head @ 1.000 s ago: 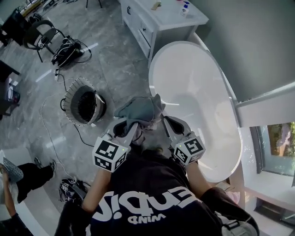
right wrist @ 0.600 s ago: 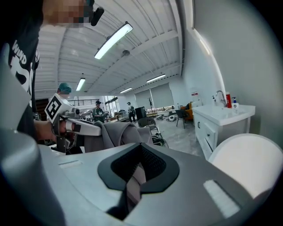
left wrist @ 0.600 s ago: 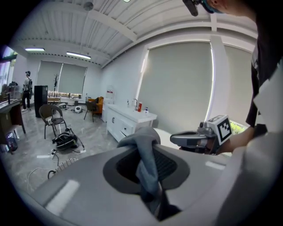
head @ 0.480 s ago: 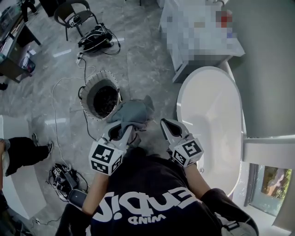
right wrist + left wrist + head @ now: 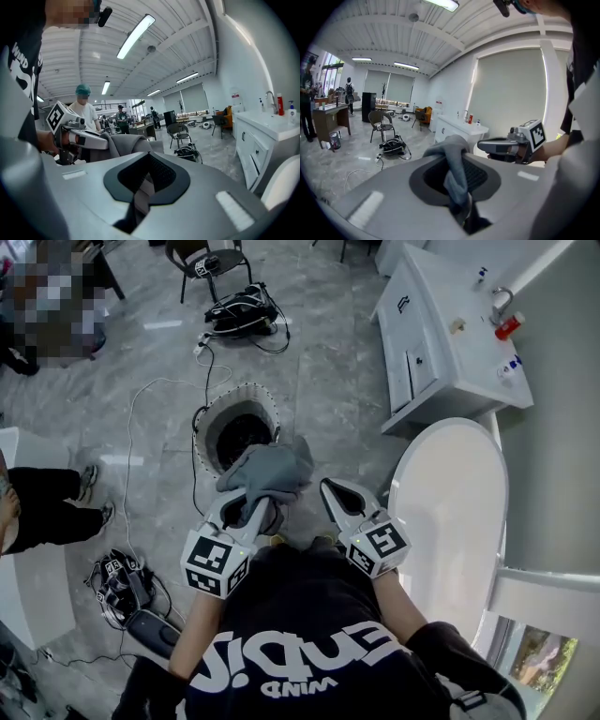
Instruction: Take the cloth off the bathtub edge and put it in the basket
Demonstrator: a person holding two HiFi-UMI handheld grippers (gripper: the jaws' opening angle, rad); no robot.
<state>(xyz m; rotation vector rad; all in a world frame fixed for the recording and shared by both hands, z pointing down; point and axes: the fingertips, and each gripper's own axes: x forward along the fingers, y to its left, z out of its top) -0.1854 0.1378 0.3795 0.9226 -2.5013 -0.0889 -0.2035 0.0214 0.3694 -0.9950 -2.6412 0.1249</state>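
Done with lifting cloth (image 5: 269, 471) off tub (image 5: 450, 507); clamped in left gripper (image 5: 249, 502), just beside basket (image 5: 208, 416). Right gripper (image 5: 331, 489) closed up empty, farther off. Remaining: carrying over rim, releasing inside.

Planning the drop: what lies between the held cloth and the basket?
Nothing: in the head view the cloth overlaps the basket at its near rim.

Basket (image 5: 217, 420) mouth is open from above. Only the cloth (image 5: 269, 471) in the left tool (image 5: 248, 507) overlaps its near rim. A white cable (image 5: 132, 404) loops on the floor (image 5: 328, 399) to its left, with a black cable pile (image 5: 242, 311) and chair (image 5: 208, 259) behind. The bathtub (image 5: 450, 512) and vanity (image 5: 441, 343) wall off the right. A person (image 5: 47, 507) and a gear pile (image 5: 120, 579) crowd the left. There is bare floor between basket and vanity.
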